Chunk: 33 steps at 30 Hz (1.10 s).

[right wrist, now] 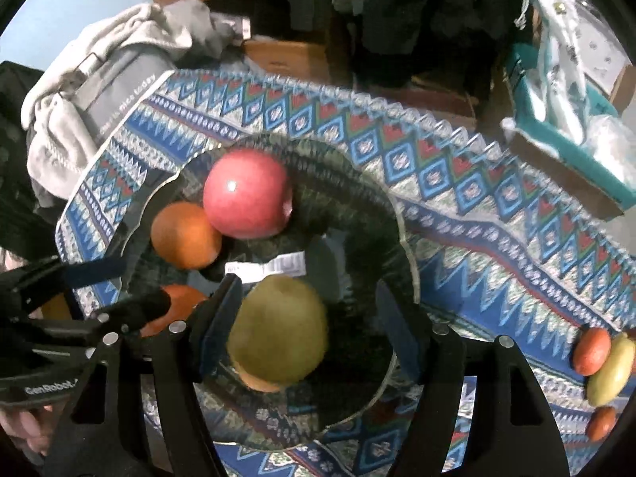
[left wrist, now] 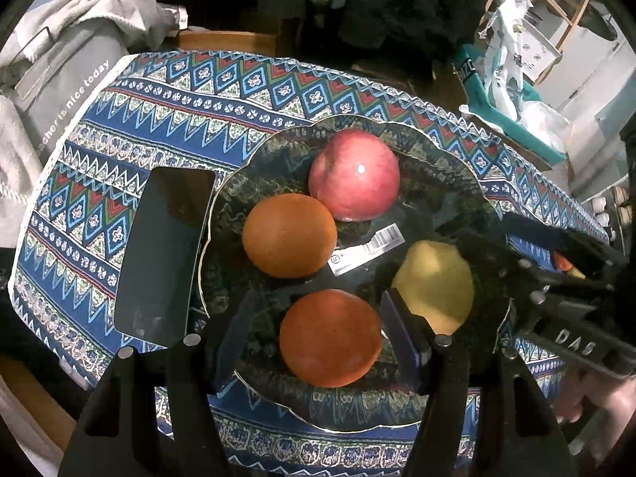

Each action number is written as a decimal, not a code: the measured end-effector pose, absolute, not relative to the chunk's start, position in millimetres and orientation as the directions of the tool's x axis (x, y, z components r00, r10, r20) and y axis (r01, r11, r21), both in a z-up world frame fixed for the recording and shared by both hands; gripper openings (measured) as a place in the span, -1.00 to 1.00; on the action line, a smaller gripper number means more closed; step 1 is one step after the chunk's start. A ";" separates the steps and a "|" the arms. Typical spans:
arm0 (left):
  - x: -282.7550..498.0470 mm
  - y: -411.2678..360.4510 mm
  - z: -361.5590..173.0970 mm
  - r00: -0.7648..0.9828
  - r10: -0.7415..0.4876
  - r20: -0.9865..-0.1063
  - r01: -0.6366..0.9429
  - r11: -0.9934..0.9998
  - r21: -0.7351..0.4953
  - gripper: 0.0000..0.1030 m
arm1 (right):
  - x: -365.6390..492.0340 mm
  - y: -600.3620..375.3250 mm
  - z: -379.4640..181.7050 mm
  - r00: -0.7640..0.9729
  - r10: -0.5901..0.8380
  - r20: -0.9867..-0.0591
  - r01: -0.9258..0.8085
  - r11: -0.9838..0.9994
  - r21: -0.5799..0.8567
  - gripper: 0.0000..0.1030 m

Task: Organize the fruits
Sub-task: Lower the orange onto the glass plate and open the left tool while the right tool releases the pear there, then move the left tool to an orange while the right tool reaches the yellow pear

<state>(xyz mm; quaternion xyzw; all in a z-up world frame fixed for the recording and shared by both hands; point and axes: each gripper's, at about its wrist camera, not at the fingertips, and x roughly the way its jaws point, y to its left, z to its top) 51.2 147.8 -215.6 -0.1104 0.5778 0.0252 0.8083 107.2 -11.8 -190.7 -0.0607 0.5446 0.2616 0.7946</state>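
Four fruits already sit on the plate [left wrist: 469,183], each gripper's jaws standing parted around one, left [left wrist: 318,342] around an orange [left wrist: 330,338], right [right wrist: 314,326] around the pear [right wrist: 278,330], apparently releasing; next comes fruit [right wrist: 592,351] lying right of the plate.

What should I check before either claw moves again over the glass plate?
1. Left claw astride the near orange: ok; contact with the pads: cannot tell.
2. Right claw astride the yellow-green fruit: ok; the right-hand finger stands clear of it, so no grip.
3. Apple and far orange settled on the plate: ok.
4. Space between the two claws: not ok, they crowd each other.
5. Phone clear of the plate rim: not ok.
6. Loose fruits left on the cloth: not ok.
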 end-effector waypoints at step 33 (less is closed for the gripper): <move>52.4 43.9 -164.2 0.403 -0.131 -0.906 0.043 0.991 -0.124 0.48 | 67.4 -145.7 -106.2 0.517 0.187 -0.835 -0.337 0.941 0.002 0.47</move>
